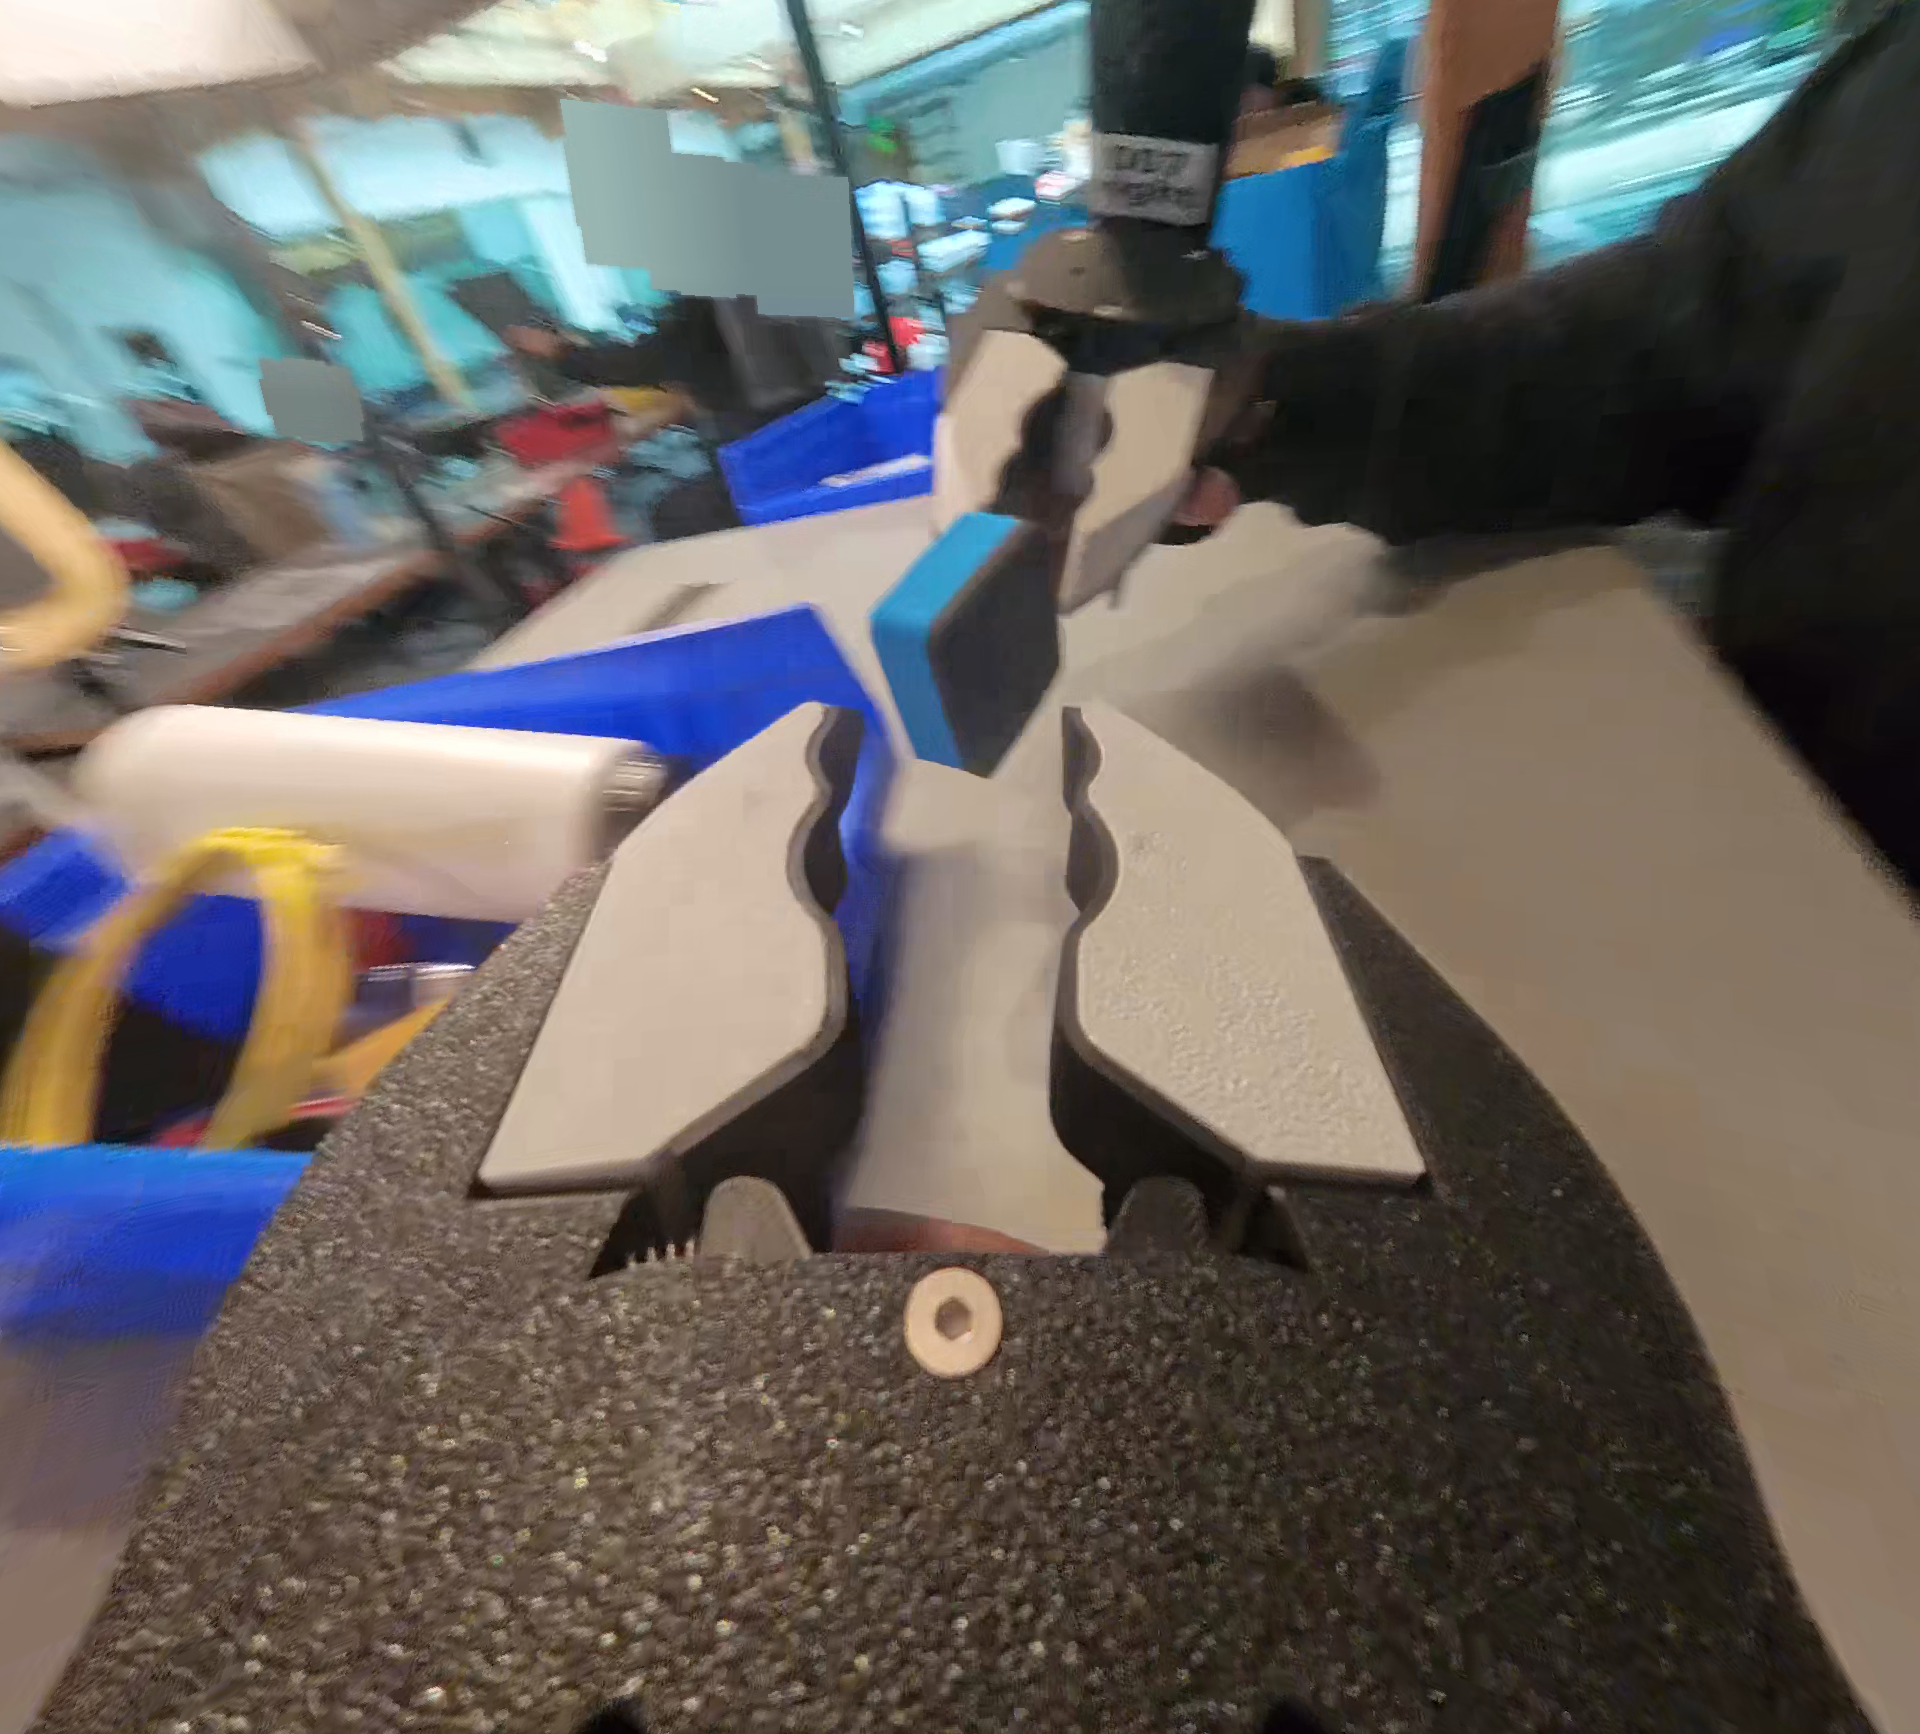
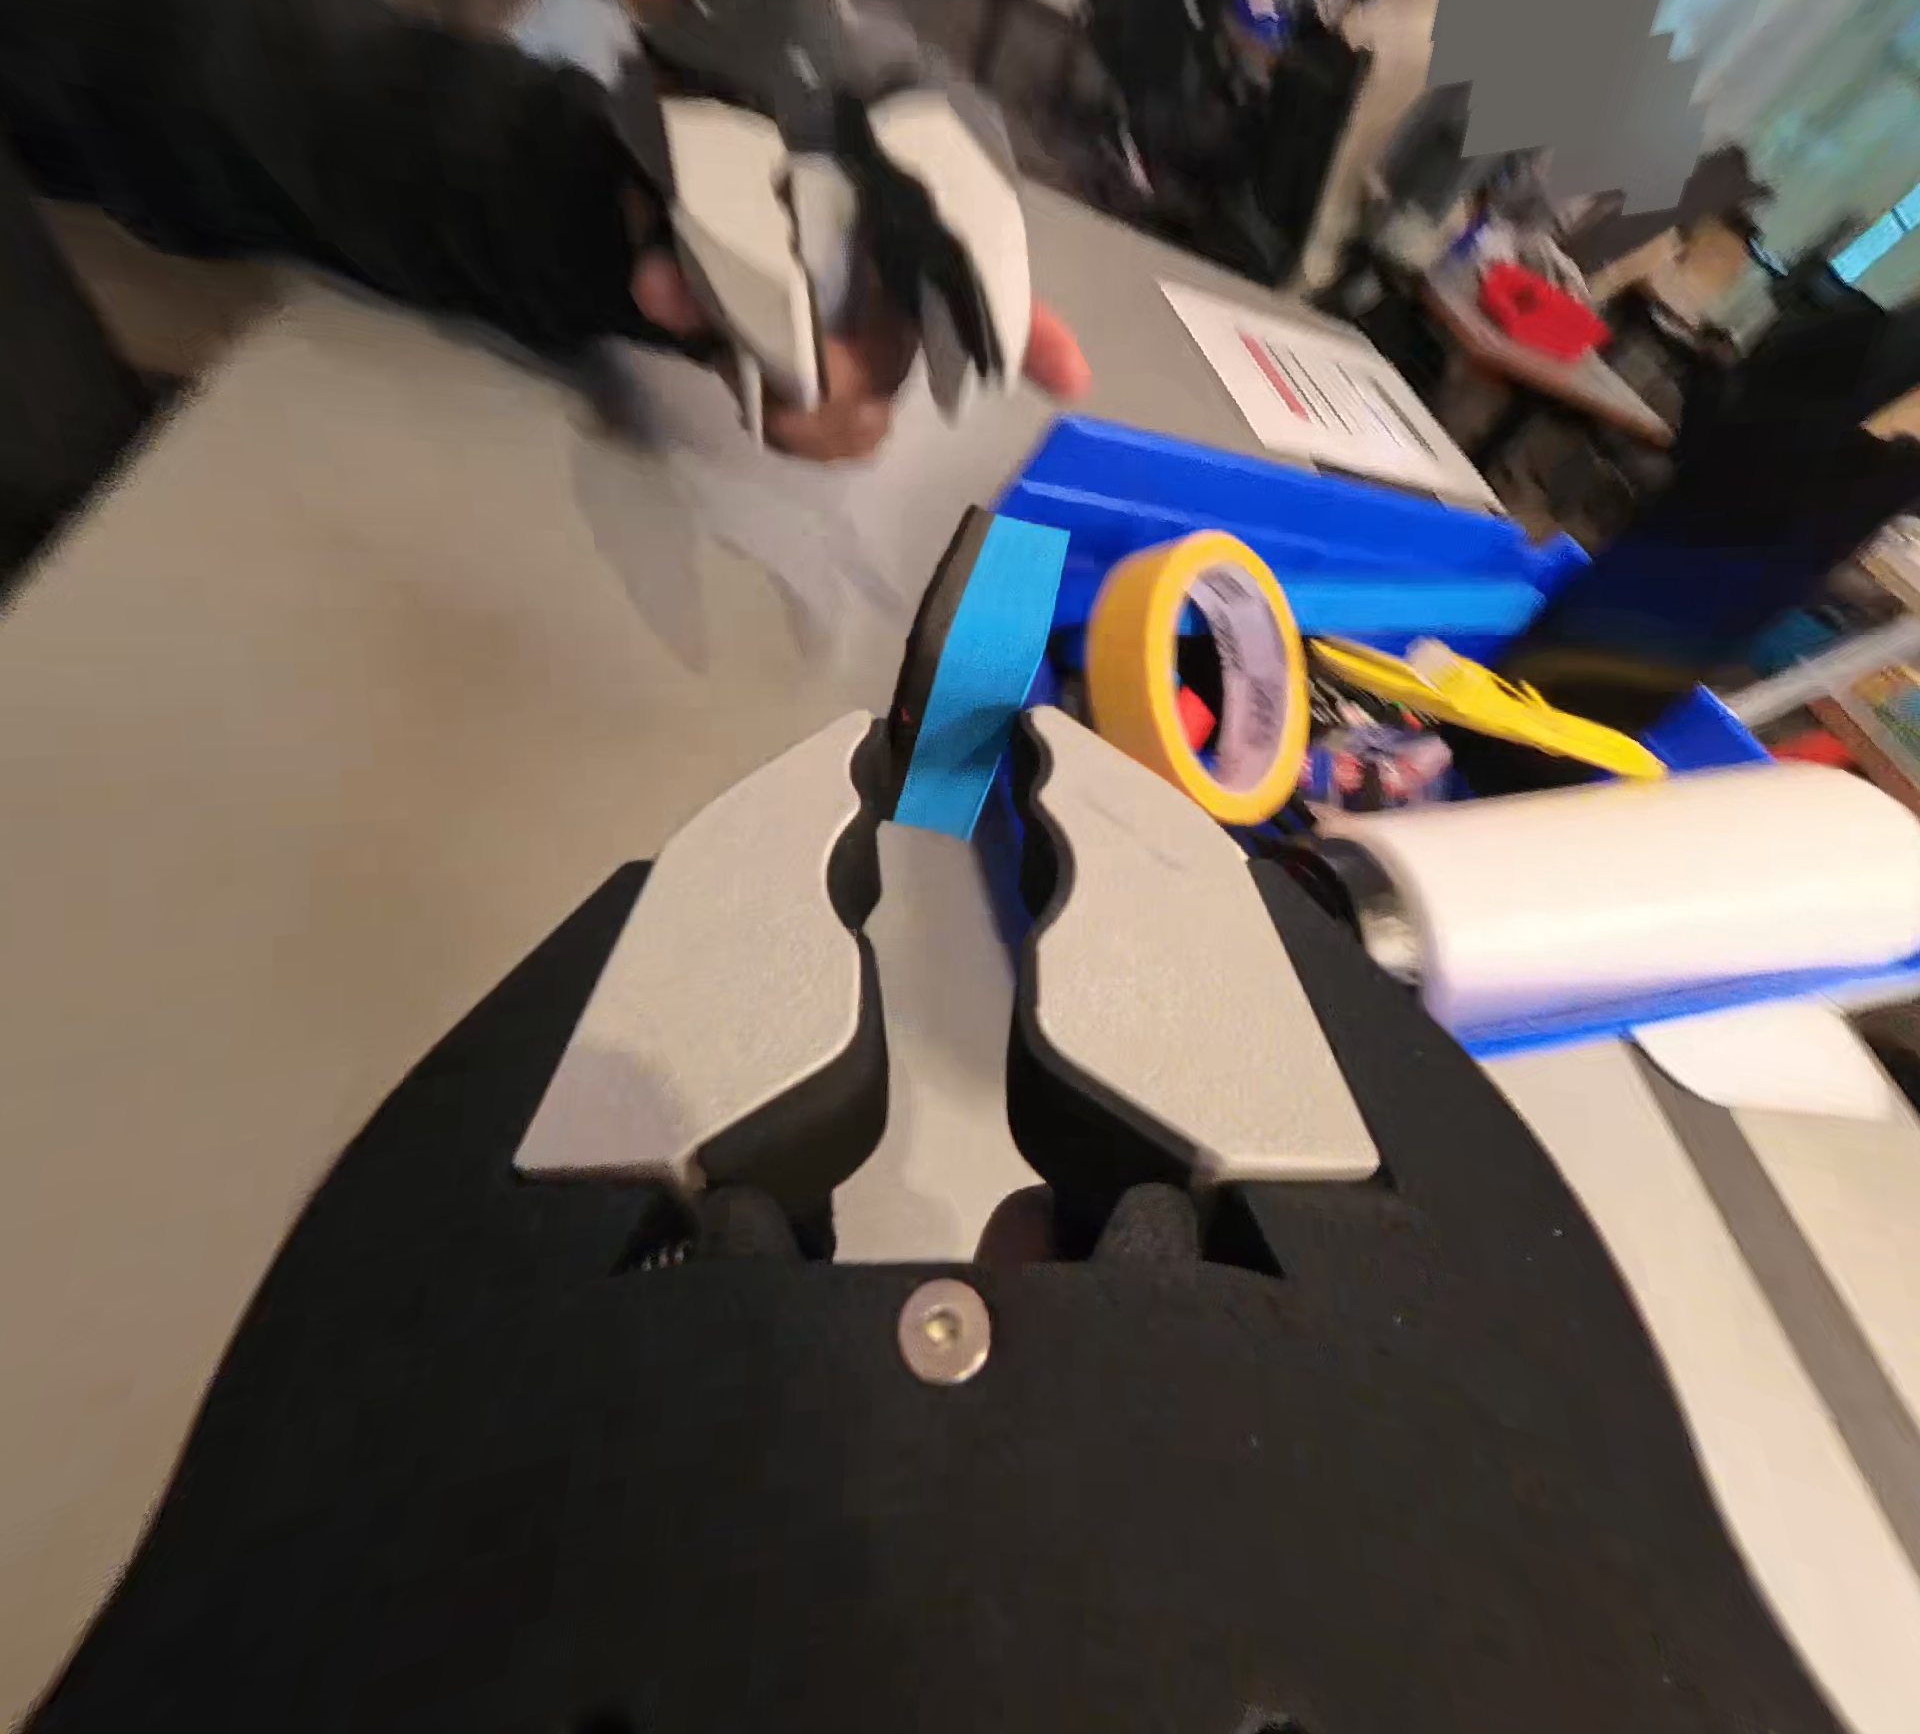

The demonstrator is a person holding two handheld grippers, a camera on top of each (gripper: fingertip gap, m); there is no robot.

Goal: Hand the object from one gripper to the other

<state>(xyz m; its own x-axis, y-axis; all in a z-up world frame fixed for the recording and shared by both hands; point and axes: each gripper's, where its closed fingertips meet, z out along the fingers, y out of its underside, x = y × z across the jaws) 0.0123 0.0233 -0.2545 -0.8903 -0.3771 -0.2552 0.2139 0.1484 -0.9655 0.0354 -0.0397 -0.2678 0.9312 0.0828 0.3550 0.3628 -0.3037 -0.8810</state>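
We see the blue-and-black eraser block (image 2: 977, 676) pinched at its near end between the tips of the right gripper (image 2: 948, 744), whose jaws are closed narrowly on it, above the grey table (image 2: 312, 697). The left gripper (image 1: 961, 734) has its jaws spread with nothing between them; in its own view the block (image 1: 961, 645) hangs just beyond its fingertips, not touching them. To the right sits a blue bin (image 2: 1299, 510) holding a yellow tape roll (image 2: 1132, 676) and yellow cable (image 2: 1486, 697), with a white roll (image 2: 1662, 895) across its near edge.
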